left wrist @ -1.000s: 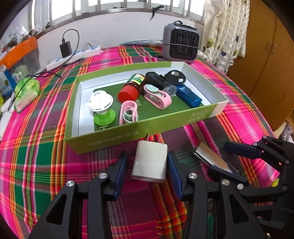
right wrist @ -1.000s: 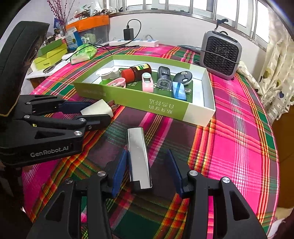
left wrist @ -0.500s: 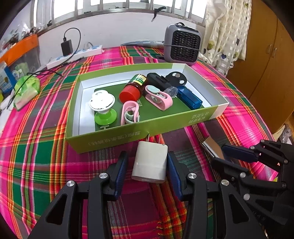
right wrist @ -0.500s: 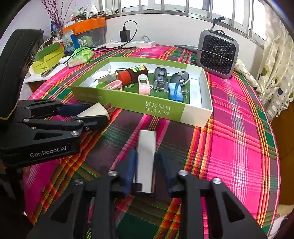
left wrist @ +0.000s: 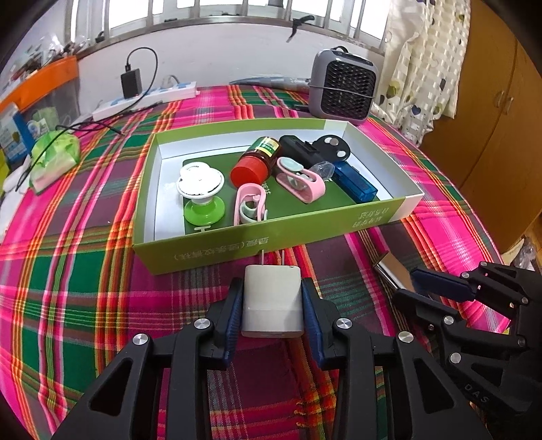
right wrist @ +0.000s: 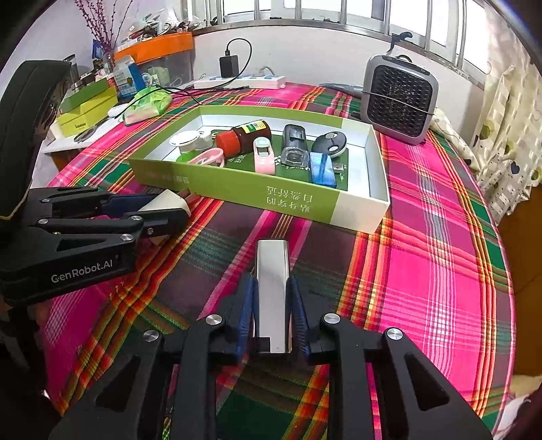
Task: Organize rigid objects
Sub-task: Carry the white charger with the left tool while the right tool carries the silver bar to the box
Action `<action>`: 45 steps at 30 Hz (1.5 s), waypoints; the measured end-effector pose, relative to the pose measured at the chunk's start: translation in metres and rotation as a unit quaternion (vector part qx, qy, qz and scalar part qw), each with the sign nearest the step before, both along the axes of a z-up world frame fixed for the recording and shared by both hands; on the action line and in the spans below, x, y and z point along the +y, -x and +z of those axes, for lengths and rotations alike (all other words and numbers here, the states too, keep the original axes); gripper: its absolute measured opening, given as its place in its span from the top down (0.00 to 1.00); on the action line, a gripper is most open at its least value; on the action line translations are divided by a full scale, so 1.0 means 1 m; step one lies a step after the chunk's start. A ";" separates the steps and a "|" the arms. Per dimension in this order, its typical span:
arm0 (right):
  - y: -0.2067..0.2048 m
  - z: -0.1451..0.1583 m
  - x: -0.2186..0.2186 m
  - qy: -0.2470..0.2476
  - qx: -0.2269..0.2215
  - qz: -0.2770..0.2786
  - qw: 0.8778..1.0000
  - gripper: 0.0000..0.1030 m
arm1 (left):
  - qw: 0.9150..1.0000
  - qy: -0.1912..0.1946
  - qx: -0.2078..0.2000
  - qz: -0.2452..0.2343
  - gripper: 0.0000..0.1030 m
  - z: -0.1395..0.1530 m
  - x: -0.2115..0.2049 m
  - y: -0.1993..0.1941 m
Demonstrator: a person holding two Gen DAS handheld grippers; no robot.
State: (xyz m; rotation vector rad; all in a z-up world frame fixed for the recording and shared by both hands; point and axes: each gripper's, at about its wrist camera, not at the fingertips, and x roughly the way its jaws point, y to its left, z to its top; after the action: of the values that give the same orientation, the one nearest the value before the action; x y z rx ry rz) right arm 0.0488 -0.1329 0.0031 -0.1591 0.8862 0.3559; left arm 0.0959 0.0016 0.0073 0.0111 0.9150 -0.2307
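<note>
Left wrist view shows the left gripper [left wrist: 272,304] clamping a white plug adapter [left wrist: 272,303], the right gripper [right wrist: 271,306] pinching a slippery metal bar [right wrist: 272,291] that may slide out when lifted.

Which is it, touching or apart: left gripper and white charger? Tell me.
Touching. In the left wrist view the left gripper, whose jaws have just been closing, has both blue pads flush against the sides of the white charger, no gap visible.

i'm working in a lived-in home room: a table under a plaid cloth [left wrist: 84,270], a barred window [right wrist: 305,13], a patterned curtain [left wrist: 426,61], a wooden wardrobe [left wrist: 501,118], a small heater [right wrist: 399,98], and a power strip [left wrist: 145,98].
</note>
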 end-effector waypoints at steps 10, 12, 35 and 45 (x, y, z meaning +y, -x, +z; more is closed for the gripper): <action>0.002 0.001 -0.002 -0.009 0.002 0.000 1.000 0.76 | 1.000 0.003 0.002 0.008 0.68 0.000 0.005 0.004; 0.002 0.001 -0.003 -0.010 0.001 -0.004 1.000 0.76 | 1.000 0.003 0.003 0.009 0.68 0.000 0.006 0.005; -0.003 0.036 -0.009 -0.022 -0.031 -0.009 0.999 0.76 | 0.999 0.016 -0.029 0.019 0.69 0.036 0.020 0.004; -0.028 0.051 -0.006 -0.024 -0.035 -0.001 0.999 0.76 | 0.999 0.019 -0.041 0.028 0.68 0.052 0.030 -0.021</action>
State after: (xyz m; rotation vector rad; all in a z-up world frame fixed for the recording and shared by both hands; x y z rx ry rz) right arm 0.0764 -0.1387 0.0536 -0.1259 0.8087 0.3680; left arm 0.1170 0.0312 0.0594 -0.0396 0.8288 -0.1944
